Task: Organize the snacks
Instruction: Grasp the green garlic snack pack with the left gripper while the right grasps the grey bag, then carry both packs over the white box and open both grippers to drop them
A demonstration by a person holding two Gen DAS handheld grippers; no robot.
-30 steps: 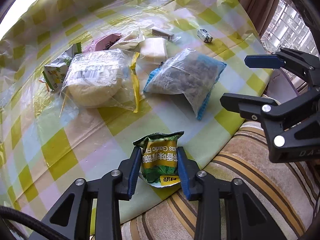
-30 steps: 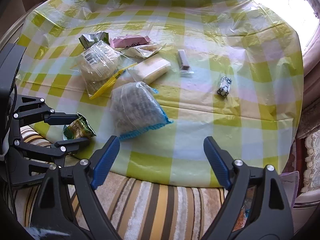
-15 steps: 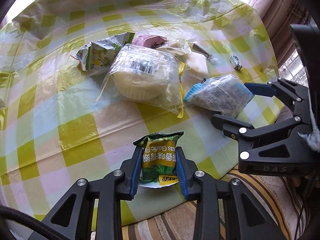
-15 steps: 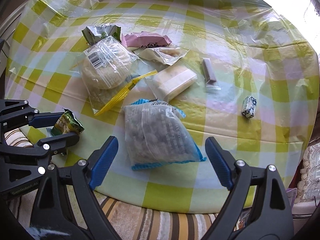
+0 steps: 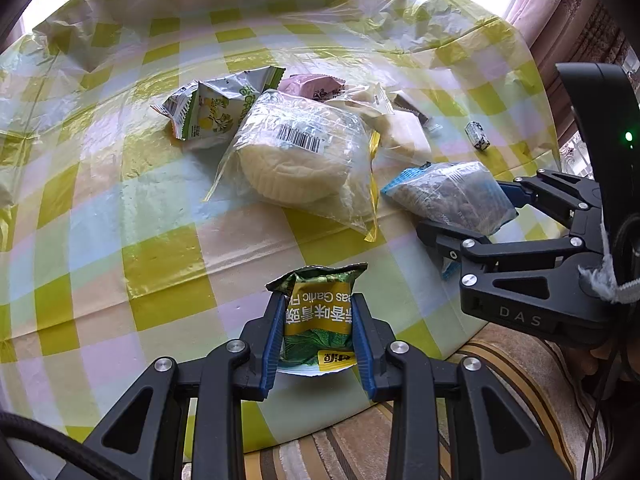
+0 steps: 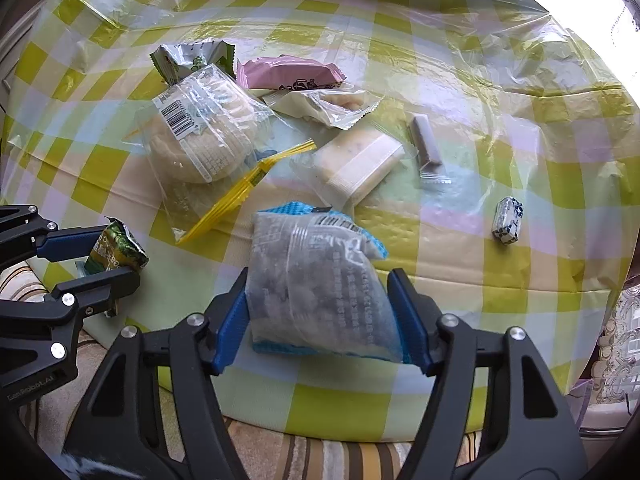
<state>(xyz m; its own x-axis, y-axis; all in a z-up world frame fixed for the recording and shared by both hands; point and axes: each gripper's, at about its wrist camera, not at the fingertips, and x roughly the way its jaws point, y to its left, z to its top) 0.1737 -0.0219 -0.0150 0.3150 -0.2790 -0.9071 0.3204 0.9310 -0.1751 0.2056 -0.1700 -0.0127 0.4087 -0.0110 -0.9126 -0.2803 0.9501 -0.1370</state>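
Note:
A small green garlic-flavour snack packet point(image 5: 318, 320) is pinched upright between the pads of my left gripper point(image 5: 318, 300), just above the near edge of the checked tablecloth point(image 5: 160, 248). In the right wrist view that left gripper point(image 6: 116, 256) shows at the left, with the packet point(image 6: 114, 250) in it. My right gripper point(image 6: 318, 276) straddles a clear, blue-edged bag of dark snacks point(image 6: 312, 248) lying on the table. Its jaws are closing, and both pads touch the bag's sides. The left wrist view has the right gripper point(image 5: 460, 208) around the same bag point(image 5: 448, 192).
Further back lie a round cake in a clear bag point(image 5: 304, 160), a green-white packet point(image 5: 216, 112), a pink packet point(image 6: 288, 72), a cream wrapper point(image 6: 328, 104), a pale bar point(image 6: 360, 160), a small stick point(image 6: 426, 144) and a blue-white candy point(image 6: 507, 220). A striped cushion point(image 5: 360, 448) borders the table's near edge.
My right gripper came forward and down over the blue-edged bag, and its jaws narrowed onto it. The left gripper swung left with the green packet, then stayed still.

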